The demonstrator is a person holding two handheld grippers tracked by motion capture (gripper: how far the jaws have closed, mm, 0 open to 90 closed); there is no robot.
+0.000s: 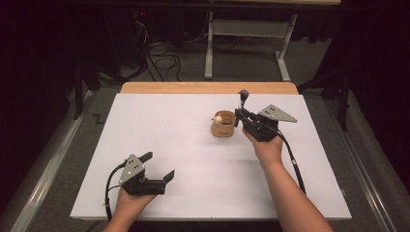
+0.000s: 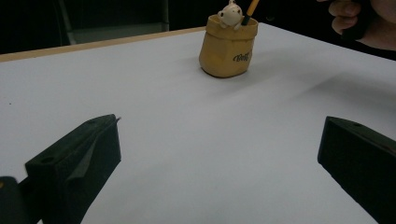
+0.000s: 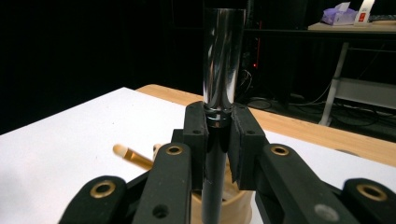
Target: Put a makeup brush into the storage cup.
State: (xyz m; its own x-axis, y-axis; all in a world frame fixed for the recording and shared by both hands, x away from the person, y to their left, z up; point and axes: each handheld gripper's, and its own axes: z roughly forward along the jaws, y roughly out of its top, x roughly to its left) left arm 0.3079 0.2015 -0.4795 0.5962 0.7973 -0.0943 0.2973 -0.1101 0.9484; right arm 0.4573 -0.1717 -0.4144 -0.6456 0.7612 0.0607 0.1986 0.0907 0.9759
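You're working over the white surface (image 1: 193,159), w/ the tan pouch-style holder (image 1: 223,124) sitting right of centre, a small pale figure (image 2: 230,14) at its rim and a pencil (image 3: 133,156) leaning out of it. Your left tool (image 1: 158,166) is resting near the front edge, well apart from the holder, jaws standing wide w/ nothing between them. Your right tool (image 1: 239,115) is clamping a pen (image 3: 223,65) just above and beside the holder, jaws closed on the dark lower barrel right under the chrome cap. Judging by looks: the pen's light and stiff, but that polished metal is prob slippery, so you're better off gripping the dark section. The holder looks soft and light, likely tipping if nudged.
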